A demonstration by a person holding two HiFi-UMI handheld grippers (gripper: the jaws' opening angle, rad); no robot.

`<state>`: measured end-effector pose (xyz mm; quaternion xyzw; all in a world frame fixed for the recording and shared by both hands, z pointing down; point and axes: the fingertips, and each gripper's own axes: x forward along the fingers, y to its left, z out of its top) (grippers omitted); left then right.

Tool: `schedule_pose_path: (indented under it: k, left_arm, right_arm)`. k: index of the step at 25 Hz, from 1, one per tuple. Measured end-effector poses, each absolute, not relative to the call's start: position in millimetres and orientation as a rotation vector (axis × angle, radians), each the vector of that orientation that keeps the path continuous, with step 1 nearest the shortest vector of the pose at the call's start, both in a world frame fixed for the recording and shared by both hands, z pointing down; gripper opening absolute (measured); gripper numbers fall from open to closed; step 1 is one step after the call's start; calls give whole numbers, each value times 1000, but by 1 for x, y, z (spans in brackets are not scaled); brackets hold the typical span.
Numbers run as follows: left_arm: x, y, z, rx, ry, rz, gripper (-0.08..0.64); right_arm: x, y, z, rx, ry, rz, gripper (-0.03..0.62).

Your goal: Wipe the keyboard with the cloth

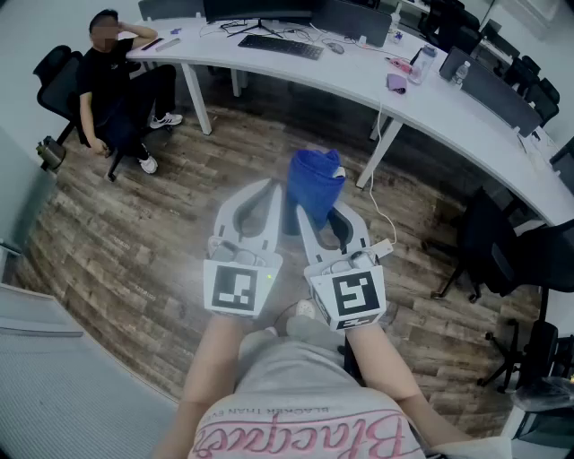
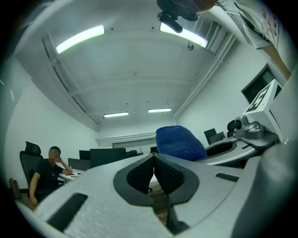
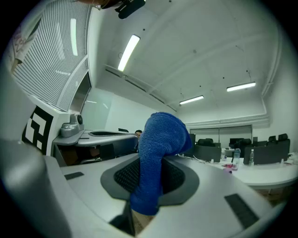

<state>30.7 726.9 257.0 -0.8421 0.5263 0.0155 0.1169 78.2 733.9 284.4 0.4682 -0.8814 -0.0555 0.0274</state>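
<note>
A blue cloth (image 1: 314, 184) is pinched in my right gripper (image 1: 309, 208), which is shut on it; the cloth (image 3: 156, 160) bulges up out of the jaws in the right gripper view. My left gripper (image 1: 274, 199) stands just to its left, shut with nothing between the pads, and the cloth (image 2: 179, 143) shows beyond it. Both grippers are held up over the wooden floor, pointing toward the desk. A black keyboard (image 1: 280, 46) lies on the long white curved desk (image 1: 359, 85) far ahead, in front of a monitor (image 1: 258, 10).
A seated person (image 1: 112, 76) leans on the desk's left end. Black office chairs (image 1: 507, 255) stand at the right. A water bottle (image 1: 420, 64) and small pink items (image 1: 399, 73) sit on the desk. A cable (image 1: 381, 211) runs down to the floor.
</note>
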Motion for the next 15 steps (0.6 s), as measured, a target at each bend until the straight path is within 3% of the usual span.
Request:
schedule_pose_path:
  k: [15]
  left_arm:
    - [72, 700, 259, -2442, 1532, 33, 5]
  right_arm:
    - [116, 705, 284, 1452, -2750, -177, 87]
